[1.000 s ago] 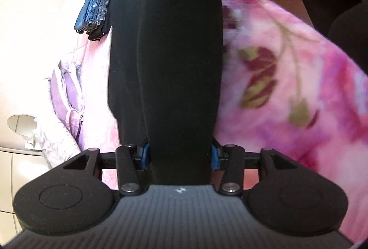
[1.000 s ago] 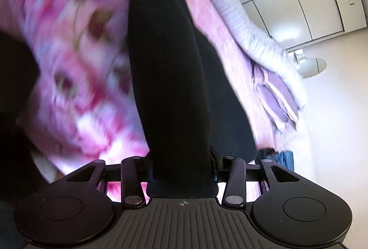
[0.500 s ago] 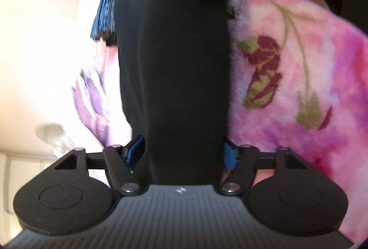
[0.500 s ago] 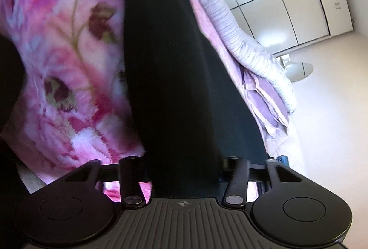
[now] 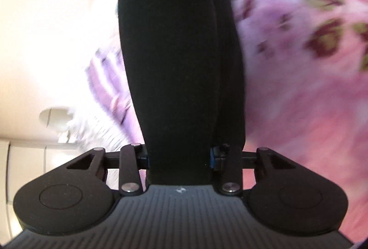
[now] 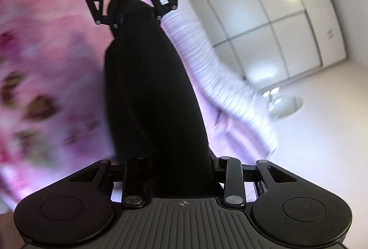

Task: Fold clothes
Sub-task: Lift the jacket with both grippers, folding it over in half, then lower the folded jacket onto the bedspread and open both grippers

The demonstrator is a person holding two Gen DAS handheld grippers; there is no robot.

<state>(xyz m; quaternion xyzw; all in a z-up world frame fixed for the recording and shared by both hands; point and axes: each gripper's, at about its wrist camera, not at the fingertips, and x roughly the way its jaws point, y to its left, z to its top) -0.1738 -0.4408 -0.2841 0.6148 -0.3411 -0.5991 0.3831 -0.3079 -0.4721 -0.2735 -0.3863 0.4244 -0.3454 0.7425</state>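
Observation:
A long black garment (image 5: 179, 53) hangs stretched between my two grippers above a pink floral blanket (image 5: 299, 65). My left gripper (image 5: 179, 157) has one end of it filling the gap between its blue pads, and its jaws are closing on the cloth. In the right wrist view the same black garment (image 6: 151, 88) runs from my right gripper (image 6: 184, 170), whose jaws are also closing on it, up to the left gripper (image 6: 131, 16) at the top. The fingertips of both grippers are hidden by the cloth.
A lilac striped bedcover (image 5: 108, 78) lies bunched along the blanket's far side, by a cream wall. White wardrobe doors (image 6: 264, 18) and a round pale object (image 6: 285, 106) show behind the striped bedcover (image 6: 207, 78). Both views are motion-blurred.
Both grippers have risen with the black garment, lifting it off the blanket. The folded jeans have left the left wrist view. The left gripper now shows whole in the right wrist view.

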